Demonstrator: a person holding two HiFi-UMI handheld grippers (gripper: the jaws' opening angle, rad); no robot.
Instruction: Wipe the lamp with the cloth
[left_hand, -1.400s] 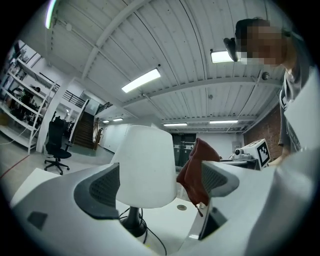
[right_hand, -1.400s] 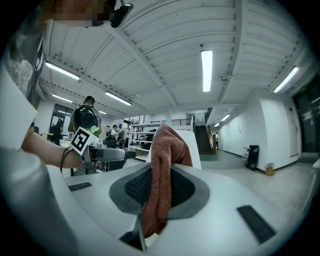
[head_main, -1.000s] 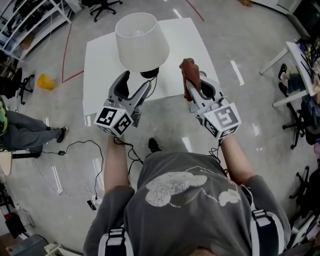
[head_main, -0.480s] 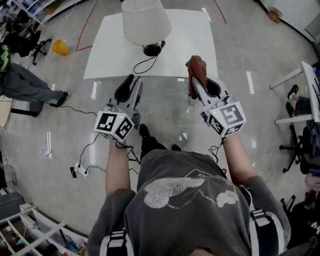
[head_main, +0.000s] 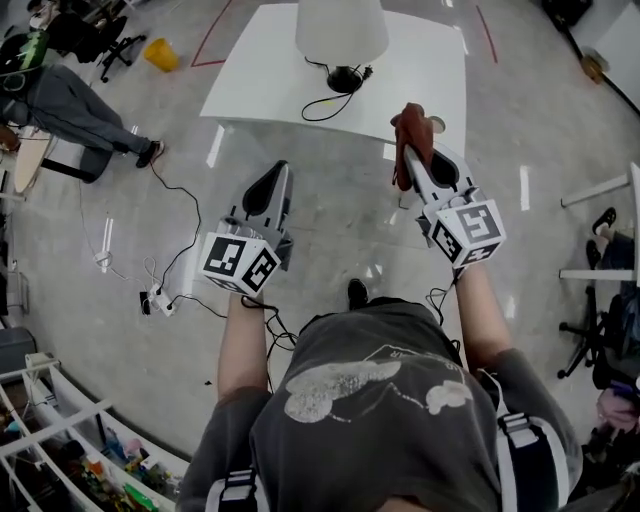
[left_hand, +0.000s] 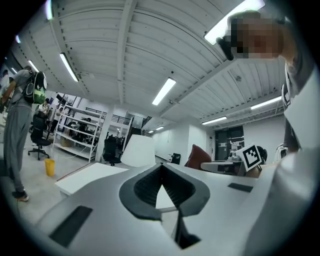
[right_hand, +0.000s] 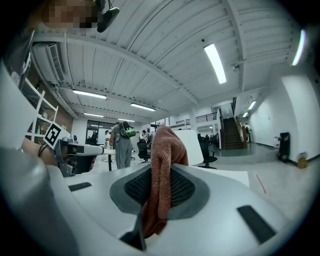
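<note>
A lamp with a white shade (head_main: 341, 28) and a black base (head_main: 345, 78) stands on the white table (head_main: 250, 85) at the top of the head view. Both grippers hover over the floor, short of the table's near edge. My left gripper (head_main: 283, 172) is shut with nothing in it; in its own view the closed jaws (left_hand: 161, 167) point toward the shade (left_hand: 140, 151). My right gripper (head_main: 412, 152) is shut on a reddish-brown cloth (head_main: 408, 132), which drapes up out of the jaws (right_hand: 162, 175) and hides part of the shade (right_hand: 192, 142).
The lamp's black cord (head_main: 318, 102) trails over the table. Cables and a power strip (head_main: 158, 298) lie on the floor at left. A seated person (head_main: 80, 100), a yellow bin (head_main: 160, 55) and office chairs are at the far left. Shelving (head_main: 60, 420) is at bottom left.
The person has stepped back from the table, so both grippers are now well clear of the lamp. The left gripper's jaws have closed. The cloth stays in the right gripper.
</note>
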